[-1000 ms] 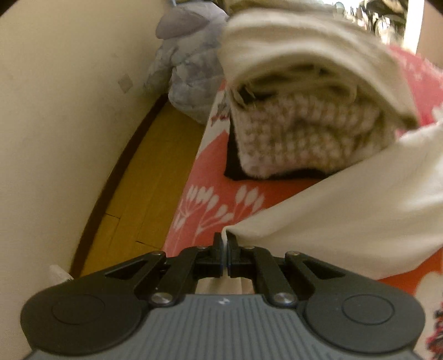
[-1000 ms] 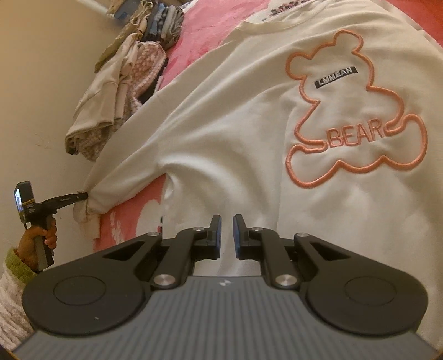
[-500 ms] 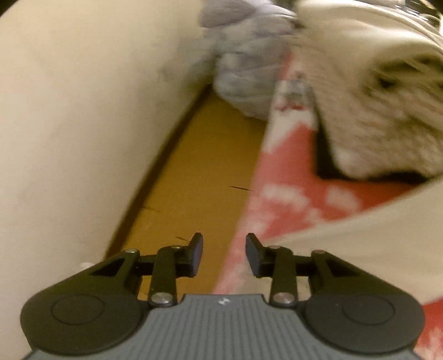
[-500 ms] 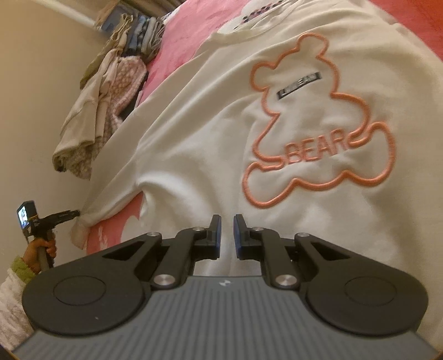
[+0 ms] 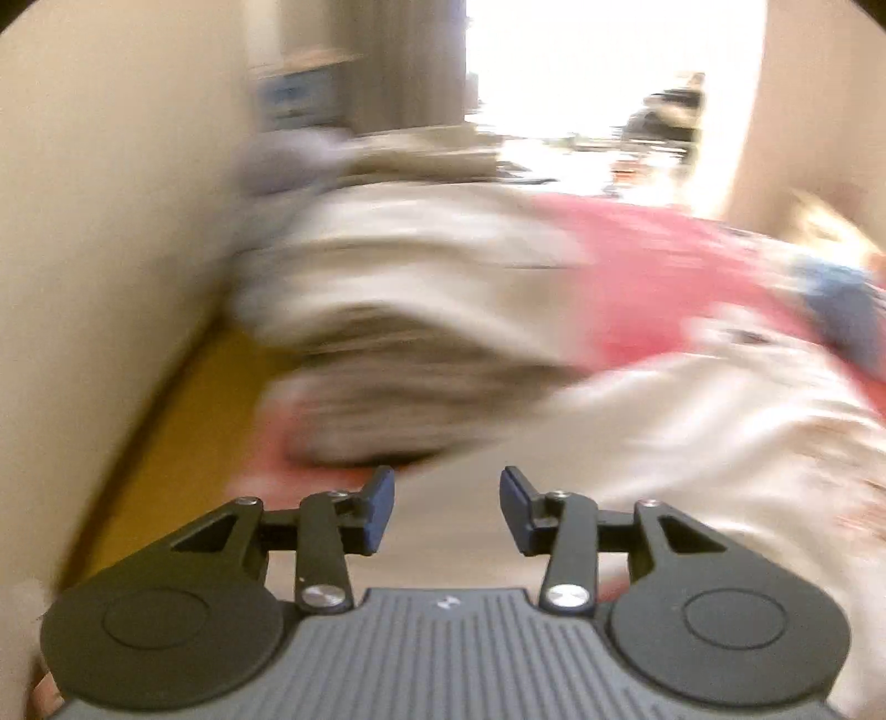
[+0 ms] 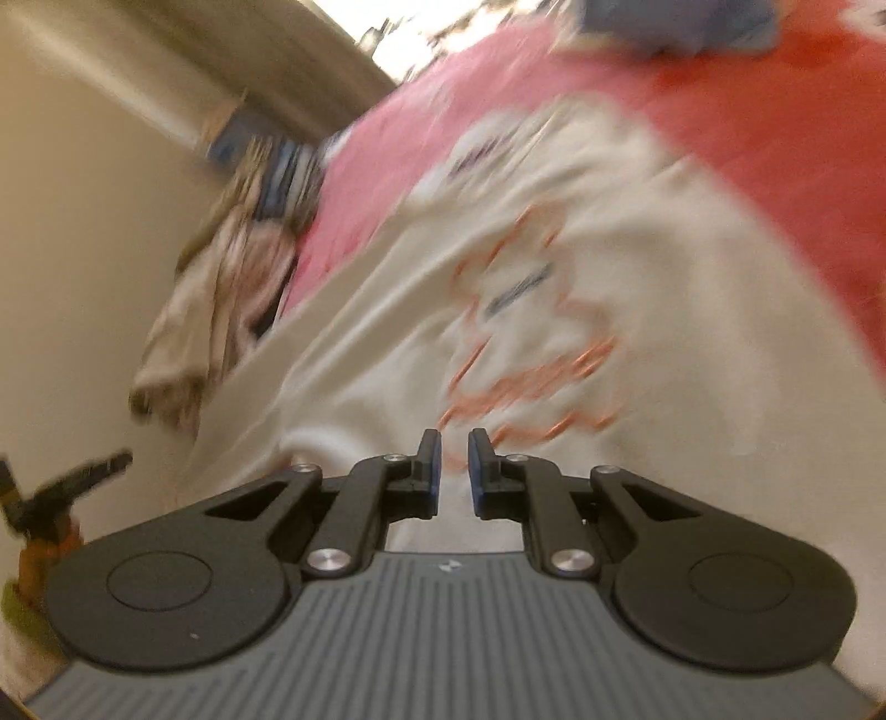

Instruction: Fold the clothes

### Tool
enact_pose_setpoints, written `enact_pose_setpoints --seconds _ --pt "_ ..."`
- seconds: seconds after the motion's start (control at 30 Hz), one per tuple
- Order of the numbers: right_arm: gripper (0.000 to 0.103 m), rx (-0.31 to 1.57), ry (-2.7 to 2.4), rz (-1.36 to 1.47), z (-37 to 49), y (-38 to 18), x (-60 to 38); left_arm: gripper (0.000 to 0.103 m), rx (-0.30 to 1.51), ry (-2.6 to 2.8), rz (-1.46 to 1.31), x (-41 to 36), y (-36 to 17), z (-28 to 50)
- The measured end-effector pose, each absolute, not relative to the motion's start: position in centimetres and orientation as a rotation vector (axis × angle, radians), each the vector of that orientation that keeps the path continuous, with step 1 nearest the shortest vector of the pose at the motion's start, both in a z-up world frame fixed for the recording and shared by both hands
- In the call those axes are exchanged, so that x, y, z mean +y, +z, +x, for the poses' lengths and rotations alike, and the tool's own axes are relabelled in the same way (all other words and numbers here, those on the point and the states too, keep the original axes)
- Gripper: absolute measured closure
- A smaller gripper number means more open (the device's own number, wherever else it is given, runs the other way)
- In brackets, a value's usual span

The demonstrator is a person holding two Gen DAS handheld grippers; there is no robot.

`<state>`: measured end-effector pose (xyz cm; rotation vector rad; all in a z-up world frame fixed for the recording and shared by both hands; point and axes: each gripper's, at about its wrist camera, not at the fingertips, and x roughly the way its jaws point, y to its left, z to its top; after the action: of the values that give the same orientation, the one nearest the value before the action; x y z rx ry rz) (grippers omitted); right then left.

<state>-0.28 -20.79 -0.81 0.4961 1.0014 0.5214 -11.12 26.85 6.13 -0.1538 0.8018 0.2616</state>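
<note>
A cream sweatshirt [image 6: 387, 354] with an orange bear outline [image 6: 531, 360] lies spread on a red-pink bed cover [image 6: 775, 127]. Both views are blurred by motion. My right gripper [image 6: 454, 448] hovers over the sweatshirt's lower part, jaws a small gap apart with nothing between them. My left gripper [image 5: 446, 487] is open and empty, above the sweatshirt's sleeve [image 5: 692, 432] near the bed's left edge. The left gripper also shows in the right wrist view [image 6: 77, 482], clear of the cloth.
A pile of folded clothes [image 5: 421, 310] sits on the bed by the wall [image 5: 111, 221], also seen in the right wrist view [image 6: 221, 310]. A strip of wooden floor [image 5: 166, 432] runs between wall and bed. A blue garment [image 6: 675, 22] lies at the far side.
My left gripper let go of the sleeve cuff, opened wide and swung up and right. My right gripper moved over the sweatshirt; its jaws widened slightly.
</note>
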Motion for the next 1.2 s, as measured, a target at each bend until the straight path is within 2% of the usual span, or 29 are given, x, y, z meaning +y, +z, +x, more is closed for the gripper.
enact_pose_setpoints --seconds 0.03,0.1,0.17,0.23,0.37,0.5,0.53,0.6,0.63,0.67,0.8,0.87,0.9,0.93,1.0,1.2 --pt "0.092 0.97 0.482 0.5 -0.2 -0.2 -22.2 0.059 0.792 0.19 -0.15 24.6 6.1 -10.2" --pt "0.085 0.915 0.378 0.472 0.1 0.8 -25.3 0.058 0.783 0.056 -0.157 20.3 5.7 -8.4" --pt "0.067 0.907 0.262 0.413 0.3 0.9 -27.9 0.058 0.798 -0.062 -0.197 16.1 4.6 -6.9" --pt "0.057 0.92 0.179 0.383 0.4 0.4 -30.1 0.058 0.81 -0.18 -0.235 11.9 3.4 -5.4" --pt "0.055 1.026 0.118 0.402 0.1 -2.8 -32.4 0.058 0.865 -0.416 -0.32 4.1 0.7 -2.4" --pt "0.055 1.109 0.142 0.39 -0.6 -5.5 -32.6 0.052 0.957 -0.612 -0.35 -2.0 -2.6 0.8" --pt "0.056 1.121 0.154 0.381 -0.8 -6.0 -32.6 0.051 0.965 -0.635 -0.335 -3.3 -3.0 1.3" --pt "0.069 1.127 0.186 0.333 -1.0 -6.5 -32.3 0.05 0.979 -0.665 -0.309 -5.3 -4.1 2.5" --pt "0.092 1.122 0.206 0.298 -1.1 -6.4 -31.9 0.05 0.99 -0.673 -0.31 -6.1 -4.6 3.0" --pt "0.099 1.116 0.225 0.264 -1.1 -6.2 -31.6 0.05 1.002 -0.681 -0.316 -6.8 -4.8 3.2" --pt "0.101 1.023 0.249 0.262 -1.8 -4.2 -31.8 0.05 1.073 -0.679 -0.36 -9.2 -6.2 4.9" --pt "0.101 0.978 0.252 0.267 -2.1 -3.2 -32.0 0.054 1.118 -0.666 -0.343 -10.3 -7.1 5.4" --pt "0.101 0.957 0.252 0.272 -2.1 -2.7 -32.1 0.066 1.141 -0.635 -0.316 -10.9 -7.6 5.6" --pt "0.101 0.939 0.249 0.271 -2.0 -2.3 -32.2 0.085 1.155 -0.604 -0.287 -11.3 -8.1 5.7" --pt "0.101 0.902 0.239 0.251 -1.8 -1.6 -32.5 0.099 1.167 -0.554 -0.284 -11.2 -8.9 5.5" --pt "0.101 0.823 0.152 0.134 -0.6 0.0 -33.2 0.101 1.132 -0.436 -0.374 -6.6 -7.6 3.6"
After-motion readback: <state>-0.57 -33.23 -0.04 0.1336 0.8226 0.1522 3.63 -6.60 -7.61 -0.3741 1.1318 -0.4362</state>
